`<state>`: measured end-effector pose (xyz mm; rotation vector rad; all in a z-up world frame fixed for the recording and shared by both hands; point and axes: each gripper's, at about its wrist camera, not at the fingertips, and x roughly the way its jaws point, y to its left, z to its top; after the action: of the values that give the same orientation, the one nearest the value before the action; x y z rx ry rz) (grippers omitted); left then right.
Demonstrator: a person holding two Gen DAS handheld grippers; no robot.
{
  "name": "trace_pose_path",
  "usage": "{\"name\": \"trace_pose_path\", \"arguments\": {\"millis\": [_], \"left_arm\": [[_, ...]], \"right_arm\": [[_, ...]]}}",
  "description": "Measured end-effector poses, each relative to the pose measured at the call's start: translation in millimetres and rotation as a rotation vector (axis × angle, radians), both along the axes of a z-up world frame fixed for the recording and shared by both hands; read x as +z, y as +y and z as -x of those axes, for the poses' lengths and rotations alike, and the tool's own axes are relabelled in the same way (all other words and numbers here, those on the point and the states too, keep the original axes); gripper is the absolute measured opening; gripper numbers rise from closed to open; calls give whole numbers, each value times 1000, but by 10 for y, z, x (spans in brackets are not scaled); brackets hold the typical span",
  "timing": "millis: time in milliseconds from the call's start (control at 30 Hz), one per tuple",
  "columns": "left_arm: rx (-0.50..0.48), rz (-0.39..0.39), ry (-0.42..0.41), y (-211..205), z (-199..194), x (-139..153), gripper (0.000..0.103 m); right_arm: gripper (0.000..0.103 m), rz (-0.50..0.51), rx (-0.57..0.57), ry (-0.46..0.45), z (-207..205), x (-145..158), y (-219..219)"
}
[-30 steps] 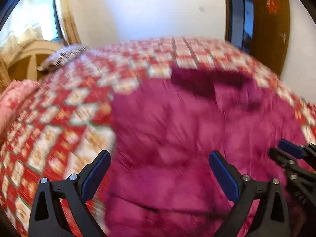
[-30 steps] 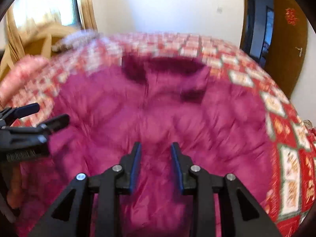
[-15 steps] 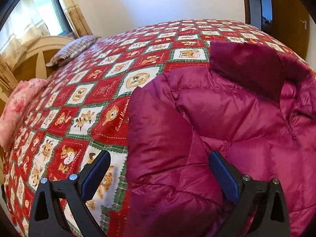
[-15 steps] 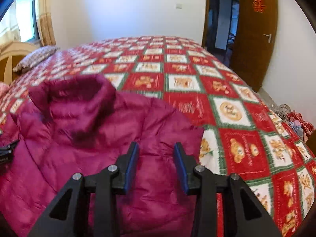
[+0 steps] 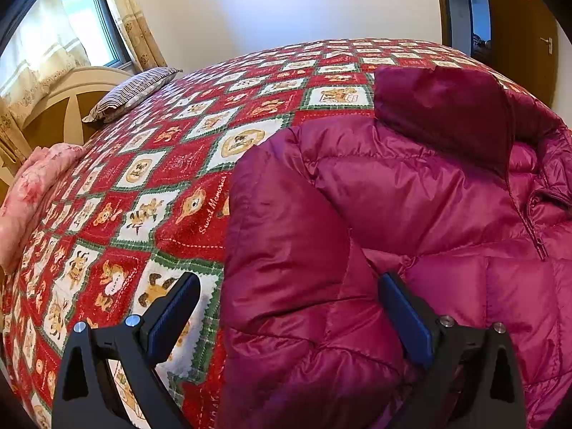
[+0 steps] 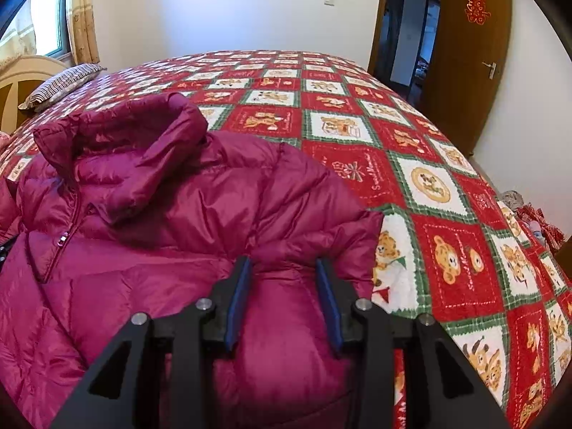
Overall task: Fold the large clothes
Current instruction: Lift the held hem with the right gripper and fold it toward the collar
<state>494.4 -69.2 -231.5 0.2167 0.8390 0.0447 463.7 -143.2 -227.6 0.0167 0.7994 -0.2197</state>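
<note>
The left gripper [image 5: 287,312] is hanging wide open over the left sleeve [image 5: 286,268] of a magenta down jacket [image 5: 411,196], one blue pad over the bedspread [image 5: 171,164] and the other over the quilted chest, neither pressing on the fabric. The right gripper [image 6: 282,298] is pointing down at the jacket's right sleeve [image 6: 286,339], its pads standing at a middling gap with the puffy fabric bulging up between them; whether they are actually pinching it I cannot tell.

The jacket is lying face up on the bed, zipped, its zipper pull [image 6: 62,241] sitting below the raised collar [image 6: 125,132], which is pointing toward the far side of the bed. Both sleeves are lying along the body.

Under it, the red, white and green bedspread is showing teddy-bear squares, and stitched script on the red diamonds is reading "Sweet Memories" [image 5: 213,205] just beside the left sleeve.

Farther off, a striped pillow [image 5: 132,89] is resting by the cream headboard [image 5: 71,96], and a pink floral quilt [image 5: 32,193] is bunched at the bed's edge. Curtains [image 5: 132,25] are framing a window. On the wooden door [image 6: 468,53], a red double-happiness character [image 6: 478,8] is showing above the handle.
</note>
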Motion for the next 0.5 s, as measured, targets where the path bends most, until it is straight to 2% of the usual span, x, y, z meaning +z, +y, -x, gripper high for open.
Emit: {"name": "trace_pose_path", "arguments": {"millis": [500], "left_arm": [[1, -12, 2, -23, 5, 16, 101]], "right_arm": [[42, 13, 2, 1, -5, -6, 13]]}}
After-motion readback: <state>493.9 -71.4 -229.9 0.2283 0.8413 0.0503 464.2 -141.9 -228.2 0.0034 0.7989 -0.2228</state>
